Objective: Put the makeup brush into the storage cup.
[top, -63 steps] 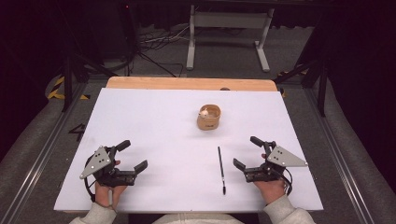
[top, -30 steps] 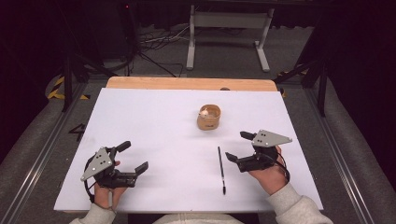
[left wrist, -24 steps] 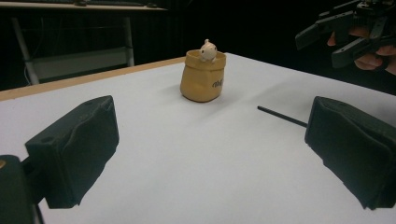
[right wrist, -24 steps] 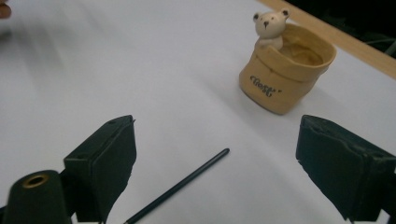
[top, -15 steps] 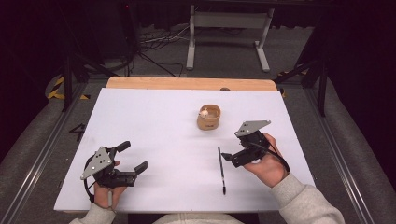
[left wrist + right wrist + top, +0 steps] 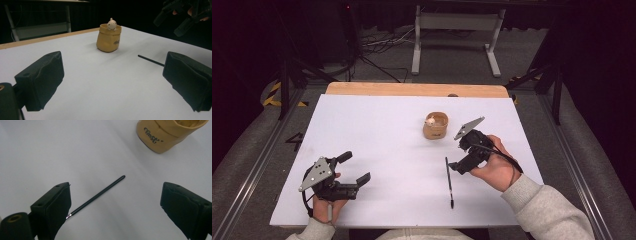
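Near tabletop's right edge, right gripper [image 6: 455, 168] hovers above thin black stick [image 6: 449, 182], jaws wide, nothing held. Stick lies flat, seemingly untouched. Left gripper [image 6: 357, 169] open, empty, near front-left corner.

The left gripper [image 6: 354, 169] sits low at the person's left, its hand [image 6: 326, 205] wrapped under the body, fingers [image 6: 40, 80] spread wide with nothing between them. The right gripper [image 6: 456, 159] hangs raised and tipped downward, held from behind by the right hand [image 6: 494, 167]; its fingers [image 6: 51, 210] stand wide apart, empty.
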